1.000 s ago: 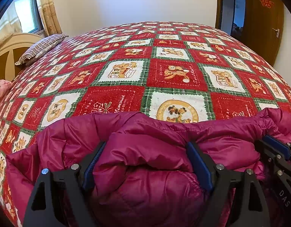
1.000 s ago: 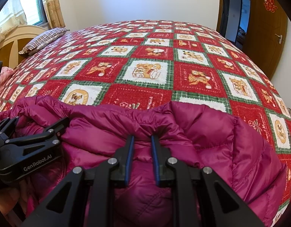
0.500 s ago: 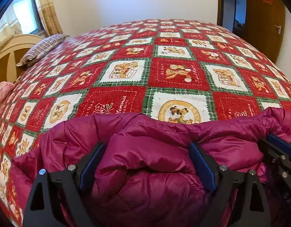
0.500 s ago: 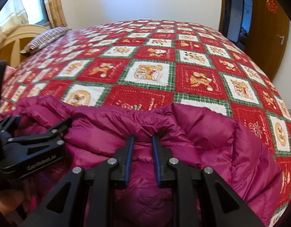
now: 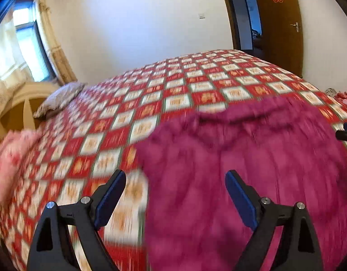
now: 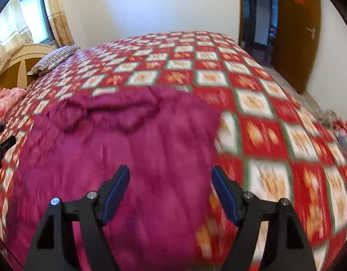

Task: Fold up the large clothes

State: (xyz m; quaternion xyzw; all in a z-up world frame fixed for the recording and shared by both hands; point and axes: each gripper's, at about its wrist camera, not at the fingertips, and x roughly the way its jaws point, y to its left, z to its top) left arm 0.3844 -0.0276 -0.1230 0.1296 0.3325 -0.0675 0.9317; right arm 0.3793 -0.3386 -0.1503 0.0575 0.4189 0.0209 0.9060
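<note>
A magenta puffer jacket point(image 5: 252, 146) lies in a folded heap on the red patchwork bedspread point(image 5: 196, 85); both views are blurred by motion. My left gripper point(image 5: 174, 176) hangs above the jacket's left edge, open wide, with no fabric between its blue pads. In the right wrist view the jacket point(image 6: 128, 140) fills the lower left. My right gripper point(image 6: 170, 169) is above the jacket's right edge, its jaws opening, and no fabric is pinched between them. Each gripper's tip peeks in at the other view's edge.
A striped pillow point(image 6: 54, 58) and a pink cloth point(image 6: 6, 99) lie at the head of the bed by the wooden headboard point(image 6: 17, 63). A brown door point(image 6: 297, 33) stands at the far right. More bedspread point(image 6: 263, 124) stretches beyond and right of the jacket.
Both grippers have let go of the jacket and drawn back and up from it. The right jaws went from pinched on fabric to wide apart. The jacket now lies loose on the bed.
</note>
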